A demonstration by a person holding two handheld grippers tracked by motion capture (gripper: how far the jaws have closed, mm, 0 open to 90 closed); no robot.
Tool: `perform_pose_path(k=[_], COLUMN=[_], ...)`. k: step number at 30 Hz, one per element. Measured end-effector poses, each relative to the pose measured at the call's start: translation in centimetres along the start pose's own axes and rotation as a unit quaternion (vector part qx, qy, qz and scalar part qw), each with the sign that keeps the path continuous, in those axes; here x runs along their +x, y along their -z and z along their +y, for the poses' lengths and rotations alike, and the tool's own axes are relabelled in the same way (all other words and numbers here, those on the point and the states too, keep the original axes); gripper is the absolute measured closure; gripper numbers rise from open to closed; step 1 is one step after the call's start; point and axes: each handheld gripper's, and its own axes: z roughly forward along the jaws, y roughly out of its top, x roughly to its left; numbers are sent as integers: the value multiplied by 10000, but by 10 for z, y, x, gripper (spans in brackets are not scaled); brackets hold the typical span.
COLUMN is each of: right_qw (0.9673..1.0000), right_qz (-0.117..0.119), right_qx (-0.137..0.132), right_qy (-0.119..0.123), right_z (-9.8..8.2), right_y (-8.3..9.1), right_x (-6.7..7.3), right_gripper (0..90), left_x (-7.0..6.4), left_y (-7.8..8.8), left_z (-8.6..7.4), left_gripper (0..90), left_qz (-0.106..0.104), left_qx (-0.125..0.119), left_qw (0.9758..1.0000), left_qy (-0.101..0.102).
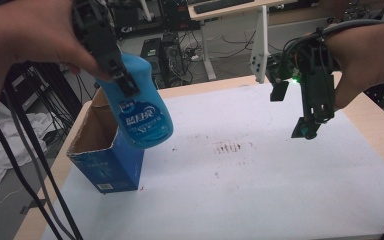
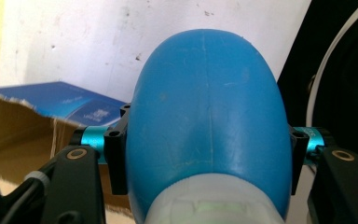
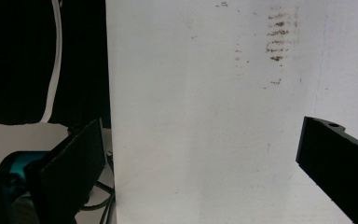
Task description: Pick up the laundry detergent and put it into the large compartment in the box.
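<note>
1. Your left claw [image 1: 117,75] is clamped on the blue bottle [image 1: 142,107], holding it in the air, tilted, just above the open blue box [image 1: 107,167].
2. Your right claw [image 1: 310,127] hangs with its jaws apart and bare, above the white table [image 1: 260,190], well apart from the bottle.

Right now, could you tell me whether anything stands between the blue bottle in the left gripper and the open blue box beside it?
Nothing visible does. The left gripper holds the blue bottle clamped, beside the open top of the blue box, and the box's mouth looks unobstructed.
</note>
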Motion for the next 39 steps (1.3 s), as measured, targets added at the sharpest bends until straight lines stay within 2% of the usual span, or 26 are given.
perform_pose_path(k=[3,5,9,15,20,27,30,35,36,39], right_qw=[10000,10000,10000,10000,9999,9999,9999,9999,9999,9999], right_qz=[4,11,16,44,64,66,69,67,74,61], right_qx=[7,4,21,67,86,94,93,109,119,124], right_qy=[16,13,2,11,13,0,15,2,-4,-9], right_z=[1,2,3,4,7,10,12,12,12,12], right_y=[0,-1,-2,-4,-5,-6,-6,-6,-7,-7], right_x=[0,0,-1,-3,-4,-5,-6,-7,-7,-7], right_gripper=[7,6,6,6,6,6,7,7,6,6], left_x=[9,16,29,48,60,72,78,84,85,87], left_y=[8,12,16,26,28,18,11,-1,-3,-11], left_z=[-10,-17,-32,-58,-75,-88,-92,-95,-95,-94], left_gripper=[384,383,383,383,383,383,383,383,383,383], left_qz=[-13,-9,59,146,224,422,410,360,345,274], left_qx=[-45,-44,-71,-103,-41,200,236,269,318,323], left_qw=[9995,9991,9967,9907,9838,9769,9752,9745,9754,9763], left_qy=[303,433,803,1347,1777,2088,2164,2200,2153,2123])
